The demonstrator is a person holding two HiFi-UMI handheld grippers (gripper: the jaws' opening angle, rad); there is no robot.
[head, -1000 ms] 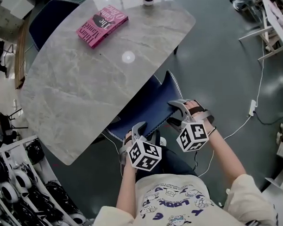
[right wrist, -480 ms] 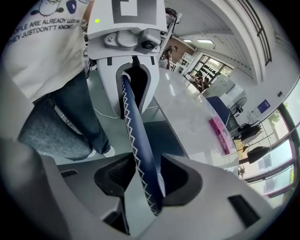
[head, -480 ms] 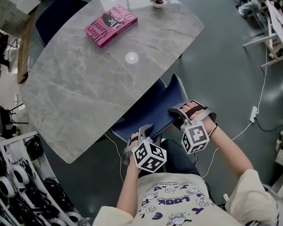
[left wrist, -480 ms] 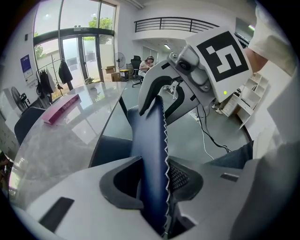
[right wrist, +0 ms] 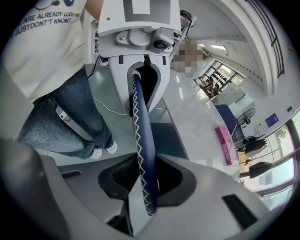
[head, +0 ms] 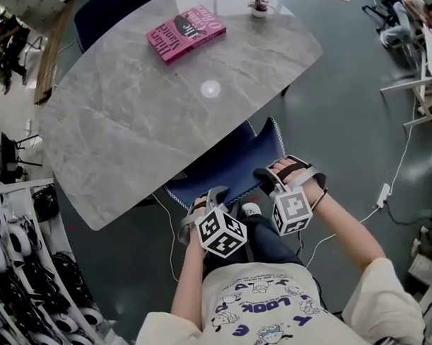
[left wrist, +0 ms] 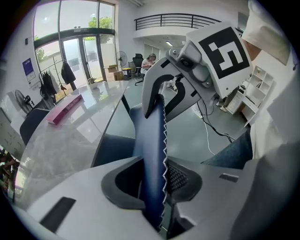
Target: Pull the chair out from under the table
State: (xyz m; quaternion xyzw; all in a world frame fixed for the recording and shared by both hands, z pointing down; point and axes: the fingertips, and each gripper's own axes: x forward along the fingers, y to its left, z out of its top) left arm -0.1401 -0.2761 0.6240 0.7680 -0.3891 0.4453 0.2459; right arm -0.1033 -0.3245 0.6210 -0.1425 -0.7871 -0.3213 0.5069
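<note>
Right, head view first: the chair [head: 226, 164] is tucked under the table [head: 129, 129] at its five o'clock edge, and only the dark-blue back shows. My left gripper [head: 211, 198] sits on the back's top rim at the seven o'clock end, and my right gripper [head: 267, 177] at the three o'clock end. A pink book [head: 186, 33] lies far off at twelve.

Left gripper view: the jaws have just been closing and now pinch the rim, a slim padded edge with white zigzag stitching.

Right gripper view: these jaws have also just been closing, and they clamp the same stitched rim.

I judge the grasp is made and the pull has barely begun. Next I should draw both hands evenly toward six o'clock, so the chair slides out straight without twisting.
</note>
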